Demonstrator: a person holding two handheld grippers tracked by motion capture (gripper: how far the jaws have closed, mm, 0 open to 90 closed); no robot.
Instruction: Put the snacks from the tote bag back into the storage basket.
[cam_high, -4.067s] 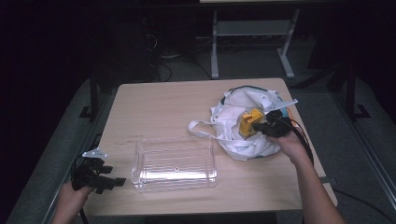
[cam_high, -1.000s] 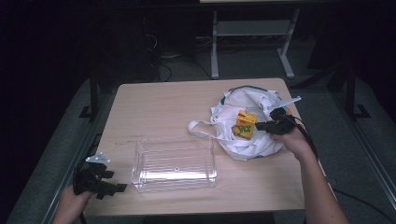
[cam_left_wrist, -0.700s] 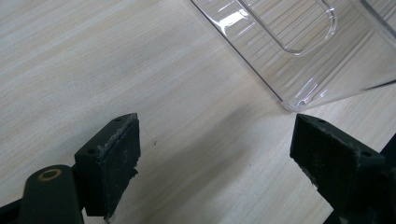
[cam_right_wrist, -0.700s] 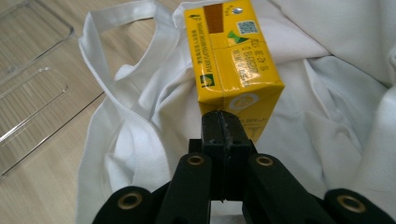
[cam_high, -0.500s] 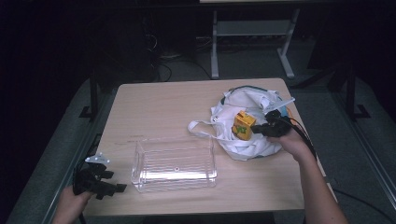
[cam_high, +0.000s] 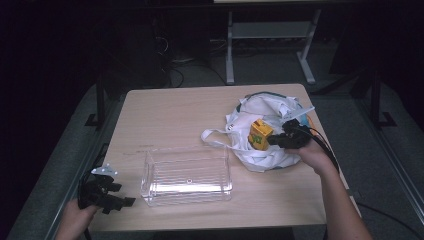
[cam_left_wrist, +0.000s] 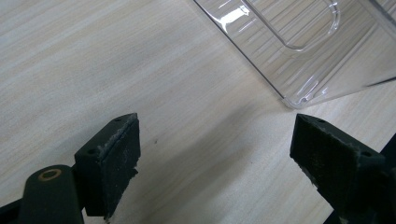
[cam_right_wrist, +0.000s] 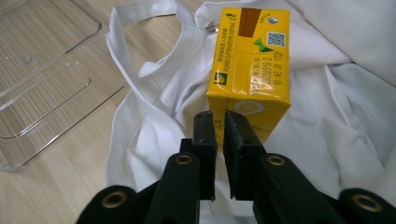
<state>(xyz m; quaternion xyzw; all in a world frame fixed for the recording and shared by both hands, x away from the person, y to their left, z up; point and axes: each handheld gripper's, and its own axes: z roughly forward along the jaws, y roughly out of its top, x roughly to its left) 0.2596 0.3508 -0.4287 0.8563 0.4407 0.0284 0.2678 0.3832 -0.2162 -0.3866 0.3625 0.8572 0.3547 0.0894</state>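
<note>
Since the earliest frame, the left gripper (cam_high: 107, 192) had drawn back a little toward the near left corner of the table (cam_high: 170, 107), and the yellow carton (cam_high: 260, 134) had gone from being gripped against the right gripper (cam_high: 276, 141) to sitting free on the white cloth bag (cam_high: 260, 117). Left of the carton by a long way, the left gripper rested at the table's edge with its jaws wide apart and nothing between them, the wood bare beneath. Between that gripper and the carton lay the clear plastic tray (cam_high: 186, 175), empty, its long side running across the table.

At the carton itself, the right gripper's jaws had just opened a crack: in the right gripper view they stood nearly together, a thin gap between the pads (cam_right_wrist: 206, 135), clamped on nothing. The carton (cam_right_wrist: 250, 65) stood directly ahead of those tips, just beyond them, its long axis running away from the claw and its narrow end facing it. The right hand (cam_high: 312, 152) was plainly the nearer one. By that reading, the jaws would need to spread wider than the carton's width before any grasp could be made.
</note>
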